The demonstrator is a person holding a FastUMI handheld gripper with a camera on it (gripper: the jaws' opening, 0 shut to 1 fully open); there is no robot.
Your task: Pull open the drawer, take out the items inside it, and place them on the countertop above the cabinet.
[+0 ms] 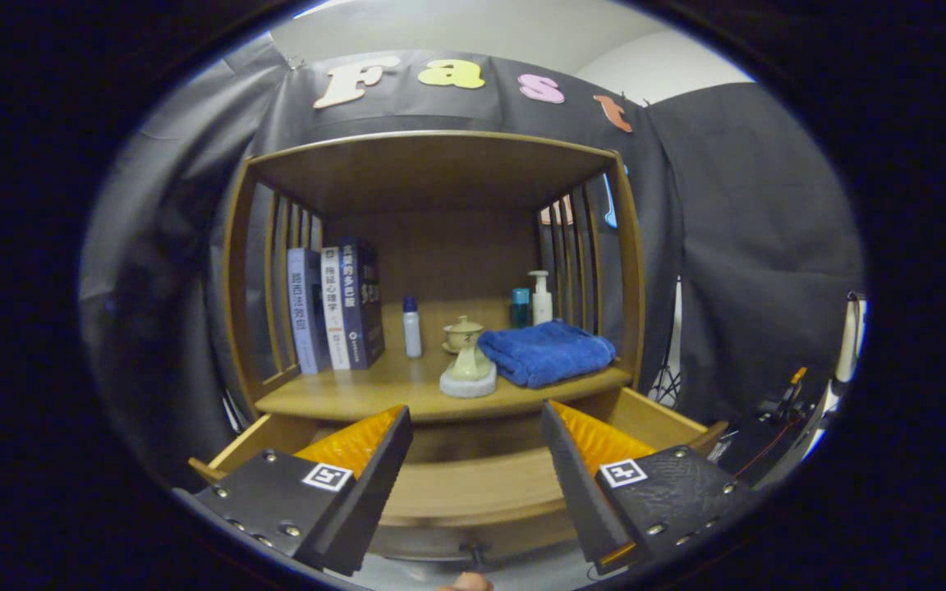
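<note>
The wooden drawer [473,492] under the cabinet's countertop [374,394] stands pulled out, and the bare part of its floor that shows lies between my fingers. My gripper [477,431] is open above the drawer, with nothing between its fingers. On the countertop just beyond the fingers sit a pale green pot on a white round base [468,369], a small lidded cup [463,332] behind it, and a folded blue towel [545,351] to the right. The drawer's small dark knob [473,556] shows at its front, close to me.
Three upright books [335,308] stand at the countertop's left. A small white bottle with a blue cap [412,327] is beside them. A teal bottle [519,308] and a white pump bottle [540,297] stand at the back right. Slatted side walls and a wooden top enclose the shelf. Equipment stands at the right.
</note>
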